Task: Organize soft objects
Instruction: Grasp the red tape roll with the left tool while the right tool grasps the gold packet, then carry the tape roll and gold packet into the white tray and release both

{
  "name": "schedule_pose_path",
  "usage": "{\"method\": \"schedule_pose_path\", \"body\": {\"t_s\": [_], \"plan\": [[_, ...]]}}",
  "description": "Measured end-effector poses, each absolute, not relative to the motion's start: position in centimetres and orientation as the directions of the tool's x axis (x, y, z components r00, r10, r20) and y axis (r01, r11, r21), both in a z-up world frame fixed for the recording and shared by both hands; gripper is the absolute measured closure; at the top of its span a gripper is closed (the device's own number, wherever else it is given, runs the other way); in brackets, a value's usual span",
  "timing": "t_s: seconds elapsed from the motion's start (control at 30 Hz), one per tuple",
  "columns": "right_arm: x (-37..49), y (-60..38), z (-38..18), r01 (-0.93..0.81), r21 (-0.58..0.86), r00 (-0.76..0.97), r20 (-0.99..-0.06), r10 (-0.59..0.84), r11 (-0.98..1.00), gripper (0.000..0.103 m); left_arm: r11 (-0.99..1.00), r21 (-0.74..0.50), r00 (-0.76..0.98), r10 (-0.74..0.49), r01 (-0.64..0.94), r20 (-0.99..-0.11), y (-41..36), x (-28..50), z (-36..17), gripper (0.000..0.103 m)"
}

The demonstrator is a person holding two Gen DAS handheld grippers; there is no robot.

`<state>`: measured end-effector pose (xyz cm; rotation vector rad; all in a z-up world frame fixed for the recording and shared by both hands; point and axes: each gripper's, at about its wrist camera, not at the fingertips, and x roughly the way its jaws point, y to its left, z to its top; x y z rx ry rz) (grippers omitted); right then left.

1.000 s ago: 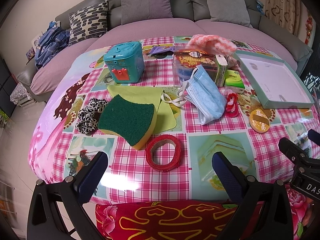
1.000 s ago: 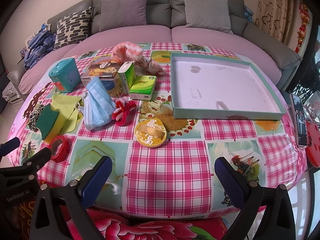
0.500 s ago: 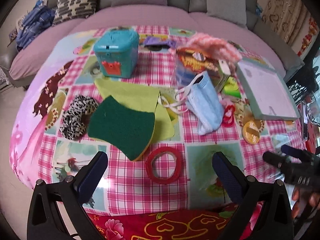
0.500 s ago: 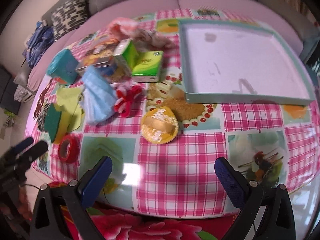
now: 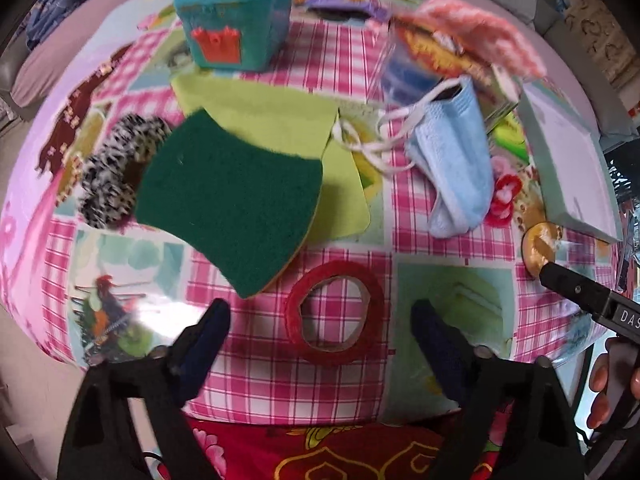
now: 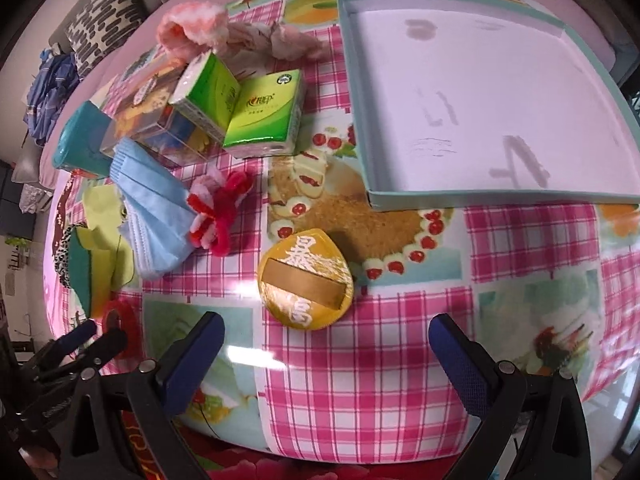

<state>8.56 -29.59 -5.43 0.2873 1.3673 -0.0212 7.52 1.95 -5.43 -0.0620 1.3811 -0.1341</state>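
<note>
My left gripper is open and empty, hovering over the red tape ring. Just beyond lie a green-and-yellow sponge on a yellow cloth, a leopard scrunchie and a blue face mask. My right gripper is open and empty, just short of the yellow powder puff. The mask, a red-and-white chenille bow and a pink knit piece lie to the left. The empty teal tray sits at the right.
A teal toy box, a clear snack box and two green tissue packs stand behind the soft things. A grey sofa with cushions rings the table's far side. The table's front edge is close under both grippers.
Both grippers have moved forward and down over the table. The left now hovers over the tape ring; the right has closed in on the powder puff. Nothing was picked up.
</note>
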Motion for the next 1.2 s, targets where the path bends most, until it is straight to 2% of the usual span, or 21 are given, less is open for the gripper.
{"method": "schedule_pose_path", "body": {"t_s": [0.13, 0.27, 0.47, 0.67, 0.73, 0.97, 1.2], "plan": [[9.4, -29.5, -5.8, 0.179, 0.175, 0.2, -0.97, 0.138, 0.968, 0.006, 0.993, -0.101, 0.161, -0.11, 0.064, -0.981, 1.5, 7.8, -6.6, 0.03], [10.3, -29.5, -6.0, 0.18, 0.166, 0.192, -0.973, 0.131, 0.97, 0.009, 0.994, -0.088, 0.165, -0.098, 0.067, -0.981, 0.9, 8.5, -6.6, 0.049], [12.5, -29.0, -5.8, 0.157, 0.129, 0.178, -0.979, 0.101, 0.979, 0.02, 0.994, -0.07, 0.156, -0.082, 0.082, -0.984, -1.0, 10.0, -6.1, 0.049], [12.7, -27.4, -5.2, 0.127, 0.099, 0.168, -0.983, 0.076, 0.987, 0.038, 0.993, -0.072, 0.145, -0.085, 0.091, -0.986, -2.6, 11.0, -6.4, 0.05], [12.9, -26.9, -5.0, 0.115, 0.106, 0.169, -0.982, 0.086, 0.988, 0.048, 0.993, -0.073, 0.141, -0.086, 0.093, -0.986, -3.2, 11.1, -6.0, 0.05], [12.3, -25.4, -3.5, 0.098, 0.103, 0.181, -0.98, 0.084, 0.99, 0.05, 0.991, -0.067, 0.139, -0.083, 0.115, -0.987, -4.3, 12.8, -3.9, 0.05], [12.8, -27.1, 1.6, 0.116, 0.149, 0.239, -0.964, 0.118, 0.982, 0.05, 0.984, -0.048, 0.206, -0.083, 0.17, -0.975, -7.2, 16.3, 1.5, 0.05]]}}
